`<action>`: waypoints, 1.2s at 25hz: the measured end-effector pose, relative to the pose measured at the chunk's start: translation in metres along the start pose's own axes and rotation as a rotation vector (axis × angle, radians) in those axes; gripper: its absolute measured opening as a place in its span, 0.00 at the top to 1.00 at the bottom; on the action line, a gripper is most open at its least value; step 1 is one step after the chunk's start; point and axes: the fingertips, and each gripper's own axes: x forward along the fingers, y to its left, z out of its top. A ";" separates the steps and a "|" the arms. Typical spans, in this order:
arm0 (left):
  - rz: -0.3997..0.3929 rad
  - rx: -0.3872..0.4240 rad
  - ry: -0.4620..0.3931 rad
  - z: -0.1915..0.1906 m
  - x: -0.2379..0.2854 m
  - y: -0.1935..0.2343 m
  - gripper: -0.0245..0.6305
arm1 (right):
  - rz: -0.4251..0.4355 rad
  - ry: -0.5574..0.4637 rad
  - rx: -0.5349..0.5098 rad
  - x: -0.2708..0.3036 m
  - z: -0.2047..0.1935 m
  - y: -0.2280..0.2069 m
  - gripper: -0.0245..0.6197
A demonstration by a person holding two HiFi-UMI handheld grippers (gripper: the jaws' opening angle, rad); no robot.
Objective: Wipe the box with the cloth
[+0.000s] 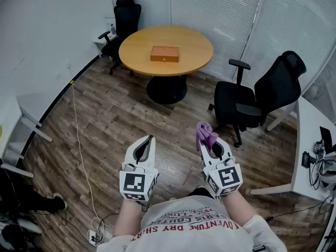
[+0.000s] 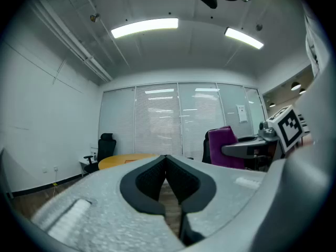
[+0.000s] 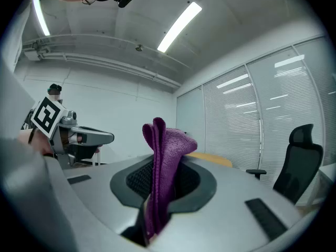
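Observation:
An orange-brown box (image 1: 165, 54) lies on the round wooden table (image 1: 194, 46) far across the room. My right gripper (image 1: 209, 139) is shut on a purple cloth (image 1: 205, 134), which sticks up folded between its jaws (image 3: 164, 156). My left gripper (image 1: 151, 138) is shut with nothing in it; its dark pads (image 2: 160, 178) meet. Both grippers are held close to my body, well short of the table. In the left gripper view the table (image 2: 123, 161) shows as a yellow sliver, and the cloth (image 2: 226, 147) appears at the right.
A black office chair (image 1: 260, 100) stands right of the table, another (image 1: 121, 26) at the far left. A white desk (image 1: 313, 148) with cables lines the right wall, a white table (image 1: 13, 130) the left. A yellow cable (image 1: 80, 140) runs along the wood floor.

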 end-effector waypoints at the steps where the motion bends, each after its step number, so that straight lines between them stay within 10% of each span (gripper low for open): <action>1: -0.001 0.002 0.002 -0.001 0.000 0.000 0.95 | -0.002 0.000 -0.003 0.000 -0.001 0.000 0.85; 30: 0.034 -0.064 0.030 -0.034 0.034 0.077 0.95 | 0.017 0.075 0.066 0.093 -0.037 -0.006 0.85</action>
